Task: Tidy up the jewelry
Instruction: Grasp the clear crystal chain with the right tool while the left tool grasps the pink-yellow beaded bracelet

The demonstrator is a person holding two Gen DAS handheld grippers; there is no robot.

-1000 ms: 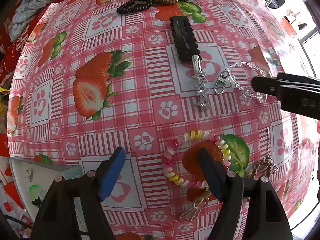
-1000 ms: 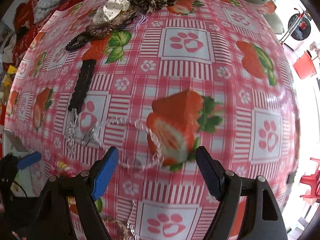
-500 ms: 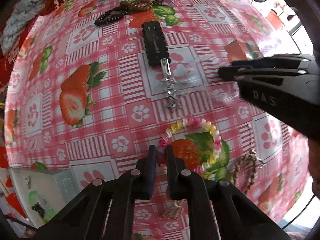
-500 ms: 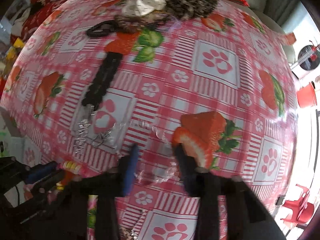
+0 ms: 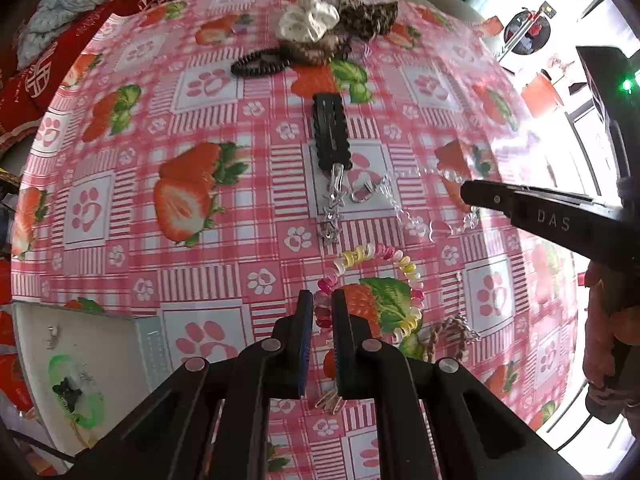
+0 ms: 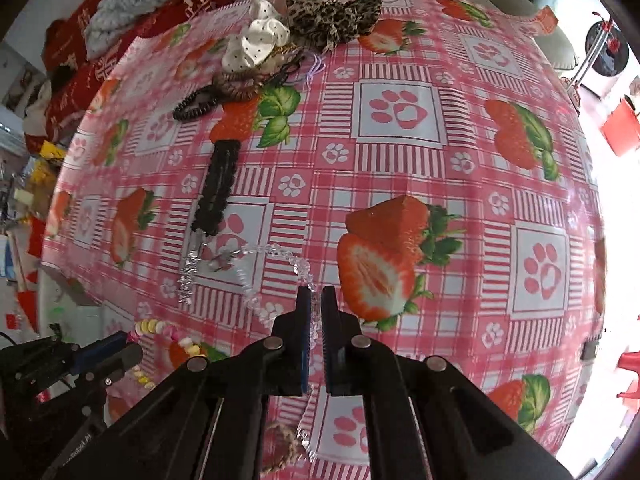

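My left gripper [image 5: 320,300] is shut on the near-left side of a pastel spiral bracelet [image 5: 400,264]; the rest of the ring spreads over a printed strawberry. In the right wrist view, my right gripper [image 6: 316,294] is shut on a clear bead chain [image 6: 276,250]. The chain trails up and left to a silver clasp [image 5: 366,192] on the cloth. From the left wrist view the right gripper [image 5: 466,194] comes in from the right edge. The left gripper [image 6: 128,350] shows at the lower left of the right wrist view.
On the pink strawberry tablecloth [image 5: 192,128] lie a black hair clip [image 5: 332,132], a silver star clip [image 5: 332,204], a black spiral tie [image 5: 260,63], scrunchies [image 5: 308,20] and a brown braided piece [image 5: 448,336]. A white tray [image 5: 92,356] sits beyond the table's near-left edge.
Both grippers went from wide open to shut, the left on the spiral bracelet and the right on the bead chain. Both have since risen a little from the cloth.
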